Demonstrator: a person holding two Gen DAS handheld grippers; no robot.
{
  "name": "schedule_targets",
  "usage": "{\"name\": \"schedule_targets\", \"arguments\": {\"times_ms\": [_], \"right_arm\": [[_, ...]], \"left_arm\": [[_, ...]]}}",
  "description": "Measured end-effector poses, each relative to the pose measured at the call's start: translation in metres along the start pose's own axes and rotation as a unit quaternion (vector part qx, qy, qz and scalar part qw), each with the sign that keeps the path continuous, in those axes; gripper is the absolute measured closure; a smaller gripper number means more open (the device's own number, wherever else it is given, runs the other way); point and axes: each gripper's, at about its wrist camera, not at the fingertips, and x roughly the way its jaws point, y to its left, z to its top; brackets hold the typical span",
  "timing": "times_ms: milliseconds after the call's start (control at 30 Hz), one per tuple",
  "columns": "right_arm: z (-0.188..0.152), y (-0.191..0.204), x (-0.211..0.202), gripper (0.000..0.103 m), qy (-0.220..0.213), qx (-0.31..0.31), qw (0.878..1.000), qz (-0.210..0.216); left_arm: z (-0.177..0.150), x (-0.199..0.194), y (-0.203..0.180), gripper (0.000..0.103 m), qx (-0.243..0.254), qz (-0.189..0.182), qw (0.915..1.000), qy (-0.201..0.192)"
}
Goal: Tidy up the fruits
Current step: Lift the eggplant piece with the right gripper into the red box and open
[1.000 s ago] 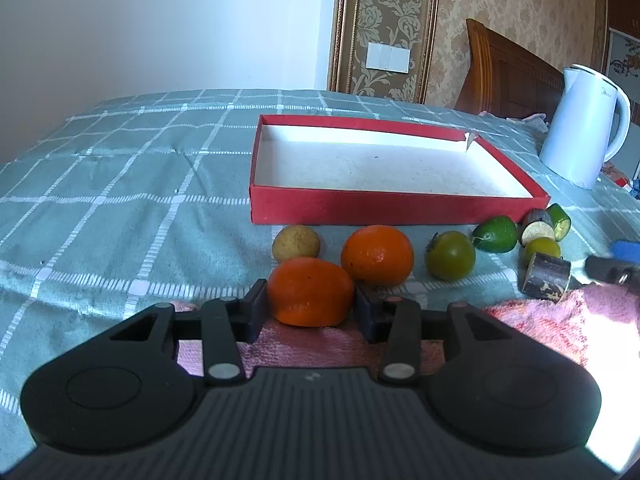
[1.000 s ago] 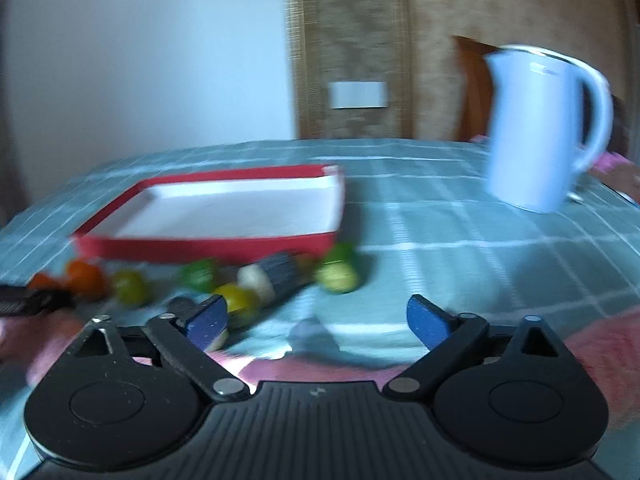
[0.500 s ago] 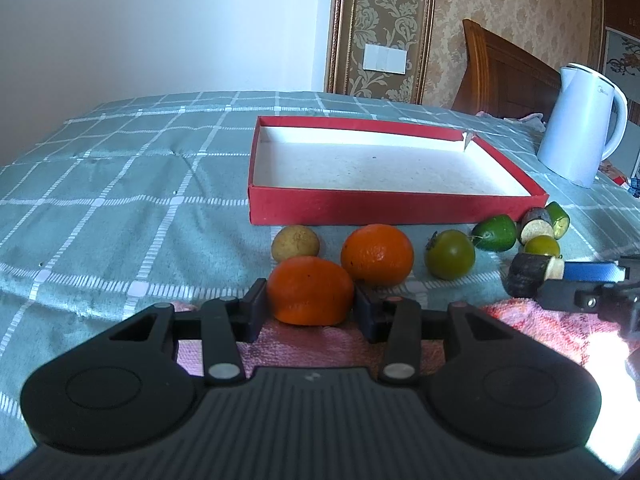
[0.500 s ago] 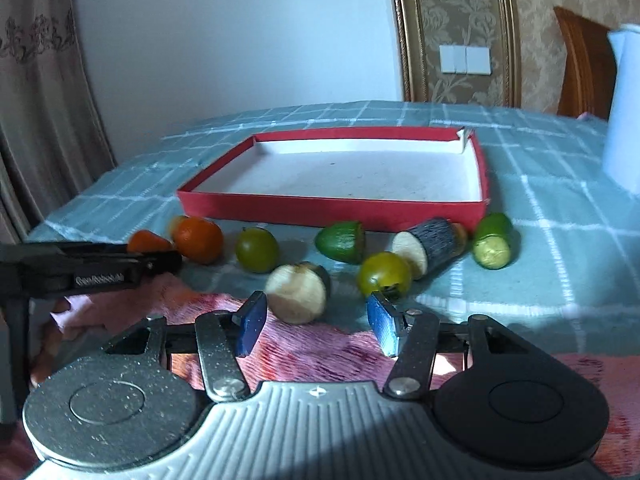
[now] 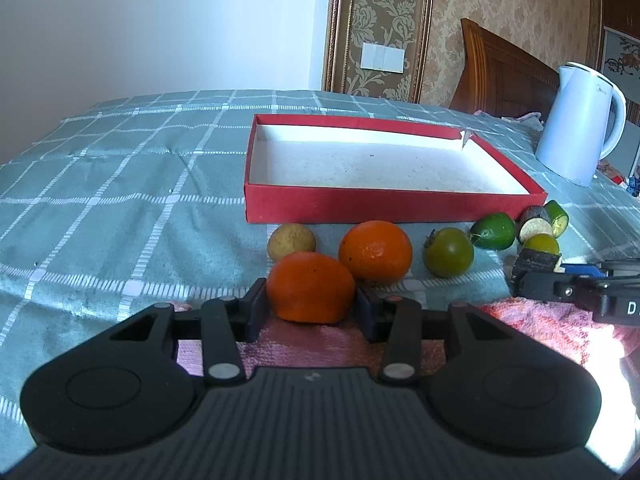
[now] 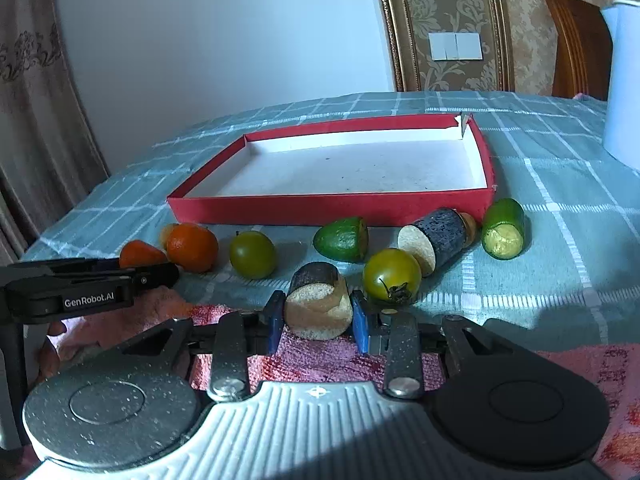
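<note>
My left gripper (image 5: 311, 302) is shut on an orange tangerine (image 5: 310, 280) that rests at the edge of a pink towel (image 5: 540, 328). My right gripper (image 6: 318, 314) has its blue pads against a dark-skinned cut piece (image 6: 320, 300) with a pale face, and its jaws are still closing. Behind the fruits stands the red box (image 5: 392, 204), white inside with nothing in it. Between gripper and box lie a second orange (image 5: 375, 251), a small tan fruit (image 5: 291, 242), a green tomato (image 5: 449, 252) and a green cut half (image 5: 493, 231).
A white kettle (image 5: 580, 128) stands at the back right, beyond the box. In the right wrist view, a yellow-green tomato (image 6: 392, 274), a dark cut cylinder (image 6: 436, 240) and a green cucumber-like piece (image 6: 503, 229) lie near the box corner. A checked teal cloth (image 5: 120, 200) covers the table.
My right gripper swung left to the fruits, came up to the dark cut piece and closed its wide-open jaws onto it. The left gripper and its tangerine stayed put.
</note>
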Motion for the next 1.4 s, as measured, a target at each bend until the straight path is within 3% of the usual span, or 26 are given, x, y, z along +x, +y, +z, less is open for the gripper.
{"name": "schedule_targets", "arguments": {"times_ms": [667,967,1400], "right_arm": [[0.031,0.016,-0.011,0.069,-0.032,-0.055,0.998,-0.015],[0.067,0.018,-0.006,0.069,-0.081,-0.111,0.988,-0.075],[0.087,0.009,0.029,0.069,-0.083,-0.144,0.978,-0.127]], "left_arm": [[-0.002,0.002,-0.004,0.061,0.014,0.006,0.9998,-0.009],[-0.002,0.002,-0.006,0.061,0.019,0.009,0.9997,-0.011],[-0.002,0.003,-0.005,0.060,0.021,0.010,0.9997,-0.011]]}}
